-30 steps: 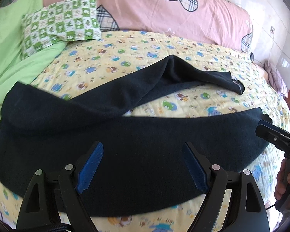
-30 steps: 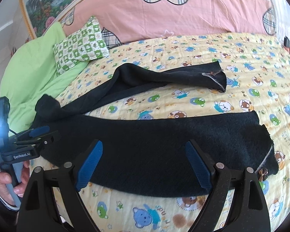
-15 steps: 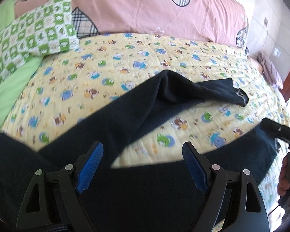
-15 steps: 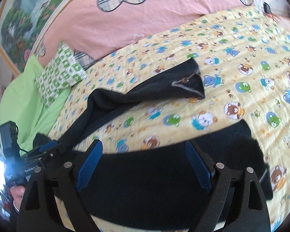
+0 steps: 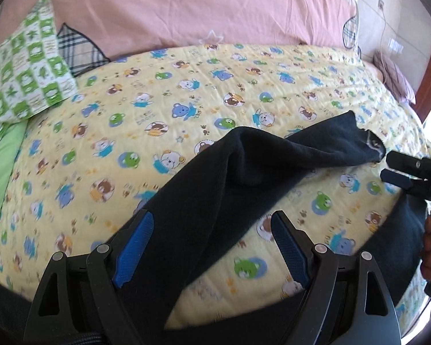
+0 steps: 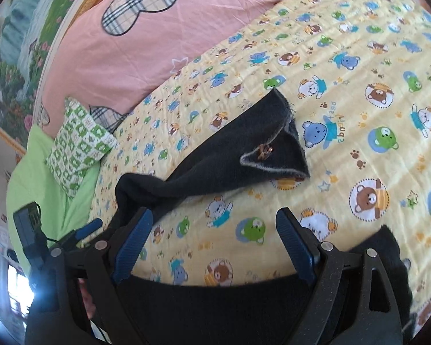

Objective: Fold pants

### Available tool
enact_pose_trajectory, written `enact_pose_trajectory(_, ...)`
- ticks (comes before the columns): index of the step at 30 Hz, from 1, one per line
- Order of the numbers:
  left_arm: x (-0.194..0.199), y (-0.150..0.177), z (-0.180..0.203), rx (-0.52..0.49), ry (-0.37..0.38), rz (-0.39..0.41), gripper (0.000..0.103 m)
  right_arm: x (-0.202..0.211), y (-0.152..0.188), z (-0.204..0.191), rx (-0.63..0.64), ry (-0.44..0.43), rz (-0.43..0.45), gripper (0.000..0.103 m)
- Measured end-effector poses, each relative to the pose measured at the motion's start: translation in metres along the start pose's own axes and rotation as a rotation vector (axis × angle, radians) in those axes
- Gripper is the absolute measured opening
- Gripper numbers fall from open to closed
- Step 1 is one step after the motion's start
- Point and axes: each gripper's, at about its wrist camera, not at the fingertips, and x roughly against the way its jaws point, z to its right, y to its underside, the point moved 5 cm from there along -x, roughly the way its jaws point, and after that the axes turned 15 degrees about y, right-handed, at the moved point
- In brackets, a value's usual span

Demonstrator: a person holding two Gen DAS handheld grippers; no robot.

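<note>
The dark pants (image 5: 215, 189) are spread across a yellow bear-print bedsheet (image 5: 158, 109), one leg angled away toward its cuff (image 6: 275, 155) and the other lying along the near edge, under both tools. The left gripper (image 5: 212, 247) is held with its blue-padded fingers wide apart over the fabric — nothing is pinched between them. The right gripper (image 6: 212, 244) is likewise spread, above bare sheet and the near leg. Whether either tool touches the cloth cannot be told from these views. A green checked pillow (image 6: 77, 152) is seen beside a pink headboard cover (image 5: 215, 11).
</note>
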Motion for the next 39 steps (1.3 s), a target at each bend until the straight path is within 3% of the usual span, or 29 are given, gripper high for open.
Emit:
enact_pose_trajectory(6, -0.029, -0.014, -0.017, 0.028, 0.004, -0.047, 0.084, -0.02, -0.018, 0.012, -0.075, -0.014, -0.026, 0.088)
enact_pose_trajectory(8, -0.037, -0.015, -0.023, 0.04, 0.014, -0.067, 0.079, -0.025, -0.025, 0.015, -0.086, -0.006, -0.022, 0.074)
enact_pose_trajectory(9, -0.04, -0.014, -0.026, 0.048, 0.022, -0.079, 0.066, -0.028, -0.029, 0.017, -0.094, 0.005, -0.019, 0.067)
enact_pose_trajectory(10, -0.041, -0.013, -0.027, 0.051, 0.026, -0.087, 0.047, -0.03, -0.032, 0.02, -0.101, 0.012, -0.019, 0.048)
enact_pose_trajectory(11, -0.04, -0.012, -0.028, 0.051, 0.024, -0.089, 0.04, -0.032, -0.035, 0.024, -0.114, 0.017, -0.023, 0.031)
enact_pose_trajectory(13, -0.034, -0.01, -0.029, 0.047, 0.037, -0.078, 0.021, -0.031, -0.038, 0.029, -0.131, 0.012, -0.015, 0.019)
enact_pose_trajectory(15, -0.021, -0.008, -0.027, 0.062, 0.09, -0.059, 0.009, -0.023, -0.04, 0.032, -0.125, 0.013, 0.018, 0.014)
enact_pose_trajectory(21, 0.024, 0.006, -0.01, 0.057, 0.139, 0.024, 0.007, 0.003, -0.042, 0.029, -0.093, -0.001, 0.069, 0.01)
enact_pose_trajectory(28, 0.058, 0.037, 0.021, 0.035, 0.176, 0.035, 0.007, 0.04, -0.038, 0.033, -0.046, 0.013, 0.1, 0.01)
enact_pose_trajectory(39, 0.092, 0.09, 0.06, 0.027, 0.206, 0.052, 0.006, 0.074, 0.0, 0.051, 0.005, 0.009, 0.068, 0.01)
